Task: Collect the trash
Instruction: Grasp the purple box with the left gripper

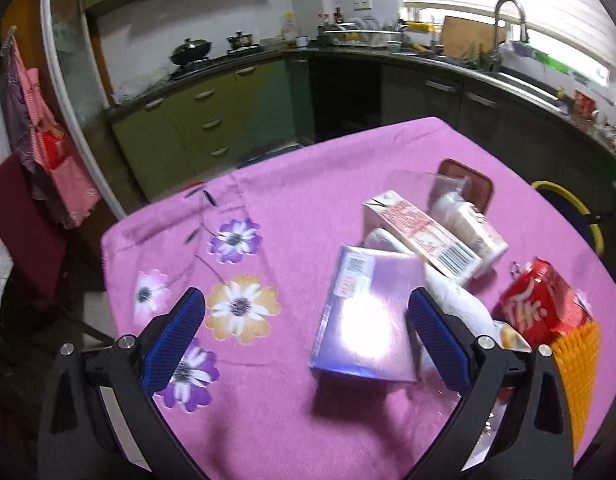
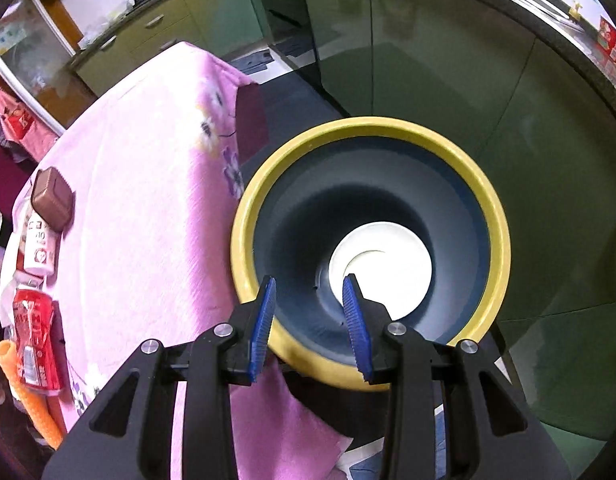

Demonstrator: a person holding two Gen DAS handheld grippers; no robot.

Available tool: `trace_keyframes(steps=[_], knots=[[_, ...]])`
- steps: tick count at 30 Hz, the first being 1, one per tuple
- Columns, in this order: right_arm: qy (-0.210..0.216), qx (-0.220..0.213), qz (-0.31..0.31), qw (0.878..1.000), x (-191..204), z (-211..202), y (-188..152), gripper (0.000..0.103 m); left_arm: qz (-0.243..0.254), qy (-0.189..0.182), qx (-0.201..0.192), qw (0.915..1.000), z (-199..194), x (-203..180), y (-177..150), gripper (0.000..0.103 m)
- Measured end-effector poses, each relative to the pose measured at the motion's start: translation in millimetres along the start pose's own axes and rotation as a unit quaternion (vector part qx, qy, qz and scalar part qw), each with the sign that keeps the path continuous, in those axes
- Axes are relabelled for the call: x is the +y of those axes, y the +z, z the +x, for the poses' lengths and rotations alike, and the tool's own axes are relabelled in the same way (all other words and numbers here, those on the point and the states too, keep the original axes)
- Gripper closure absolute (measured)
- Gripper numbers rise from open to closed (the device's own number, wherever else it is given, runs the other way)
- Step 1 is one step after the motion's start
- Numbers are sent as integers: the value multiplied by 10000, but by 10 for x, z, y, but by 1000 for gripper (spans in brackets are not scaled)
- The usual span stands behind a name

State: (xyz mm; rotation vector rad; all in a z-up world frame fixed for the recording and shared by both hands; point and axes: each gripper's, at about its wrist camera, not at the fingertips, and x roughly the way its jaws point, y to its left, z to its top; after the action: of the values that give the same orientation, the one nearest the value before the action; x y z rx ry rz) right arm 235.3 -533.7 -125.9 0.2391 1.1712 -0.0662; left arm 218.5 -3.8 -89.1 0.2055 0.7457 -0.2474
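Trash lies in a heap on the pink flowered tablecloth (image 1: 292, 200): a shiny purple box (image 1: 364, 312), two milk cartons (image 1: 424, 236), crumpled white plastic (image 1: 456, 304) and a red drink pack (image 1: 544, 304). My left gripper (image 1: 306, 294) is wide open above the table, and the purple box lies between and beyond its blue pads (image 1: 180, 332), untouched. My right gripper (image 2: 309, 280) hangs over the yellow-rimmed bin (image 2: 504, 248) beside the table. It is open and holds nothing. A white round disc (image 2: 388, 268) lies at the bin's dark bottom.
A brown container (image 1: 468, 184) stands behind the cartons. An orange bristled brush (image 1: 580, 368) lies at the near right. The bin's rim (image 1: 568, 200) shows past the table's right edge. Green kitchen cabinets (image 1: 212, 120) and a worktop surround the table.
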Motion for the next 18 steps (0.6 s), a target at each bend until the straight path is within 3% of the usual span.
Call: trace_keyframes(steps=[5, 11, 13, 15, 18], knots=[[9, 34, -68, 10000, 170, 15, -120, 64, 222, -529, -17, 9984, 22, -55, -62, 6], [45, 118, -150, 9998, 291, 168, -56, 64, 530, -690, -100, 9962, 141, -131, -133, 7], [55, 132, -161, 9998, 303, 188, -50, 64, 517, -755, -42, 9958, 193, -99, -148, 15], [56, 142, -163, 9998, 316, 249, -21, 64, 501, -857, 61, 9950, 235, -73, -175, 33], [73, 163, -161, 9997, 324, 262, -31, 64, 473, -979, 230, 9938, 324, -49, -212, 48]])
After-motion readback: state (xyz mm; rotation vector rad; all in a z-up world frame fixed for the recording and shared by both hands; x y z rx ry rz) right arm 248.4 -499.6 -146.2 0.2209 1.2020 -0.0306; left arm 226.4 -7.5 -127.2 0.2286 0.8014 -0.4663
